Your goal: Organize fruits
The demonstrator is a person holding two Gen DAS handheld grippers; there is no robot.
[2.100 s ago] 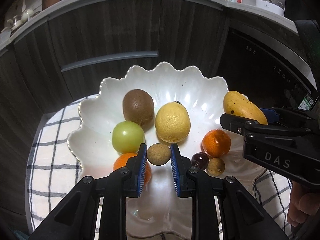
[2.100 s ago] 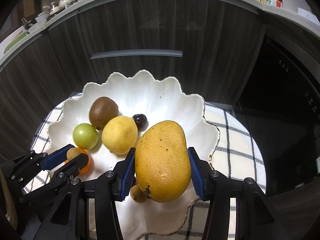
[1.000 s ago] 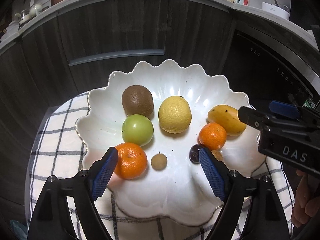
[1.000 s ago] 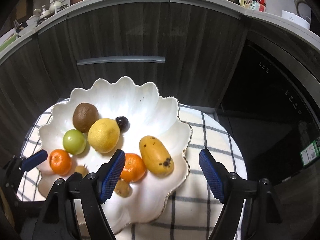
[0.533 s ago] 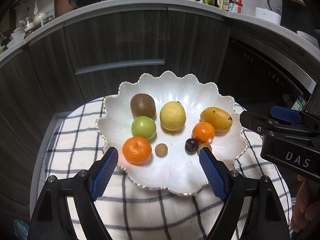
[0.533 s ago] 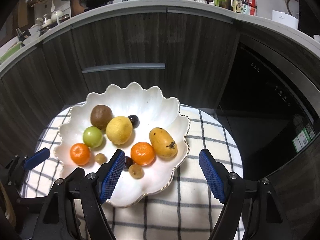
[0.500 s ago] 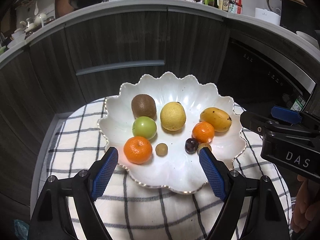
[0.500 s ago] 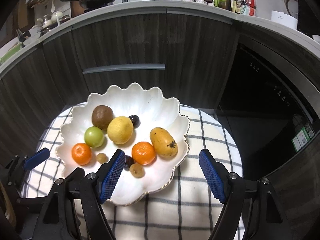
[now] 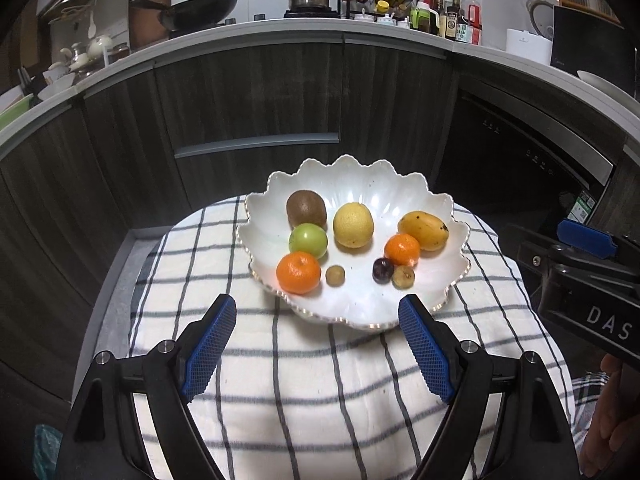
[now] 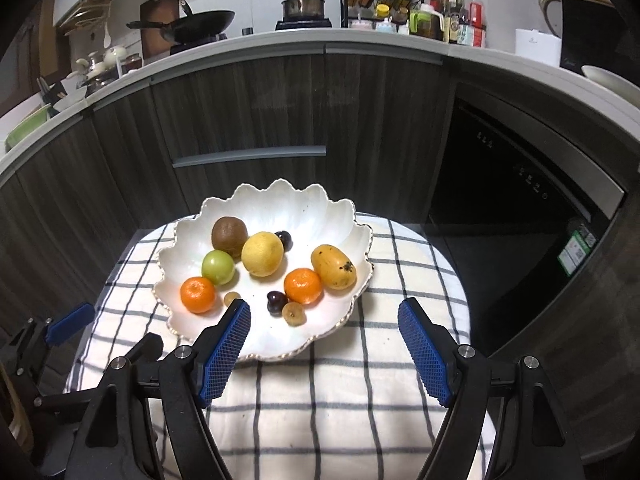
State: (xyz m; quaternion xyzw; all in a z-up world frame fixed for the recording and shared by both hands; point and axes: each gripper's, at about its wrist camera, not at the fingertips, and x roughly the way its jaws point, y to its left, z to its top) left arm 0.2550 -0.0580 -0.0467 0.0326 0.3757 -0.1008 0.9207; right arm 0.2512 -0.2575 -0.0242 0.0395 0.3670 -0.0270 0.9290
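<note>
Left tool [image 9: 316, 306] and right tool [image 10: 324, 308] both spread wide, holding nothing, above the checked cloth [image 9: 304, 384]. Past them, white scalloped bowl [image 9: 360, 316] on the cloth holds two tangerines [image 9: 298, 272], two longans [image 9: 335, 275], dark plum [image 9: 382, 269], green apple [image 9: 308, 240], lemon [image 9: 353, 225], mango [image 9: 423, 230], kiwi [image 9: 306, 208]. Dark cabinets [image 9: 256, 96] beyond.

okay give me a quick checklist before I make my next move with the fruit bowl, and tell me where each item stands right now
1. Left gripper open, holding nothing: ok.
2. Right gripper open, holding nothing: ok.
3. Mango lying inside the white bowl, not on the rim: ok.
4. No fruit on the checked cloth within view: ok.
5. Both grippers clear of the bowl: ok.
6. Fruit out of view waiting elsewhere: cannot tell.
</note>
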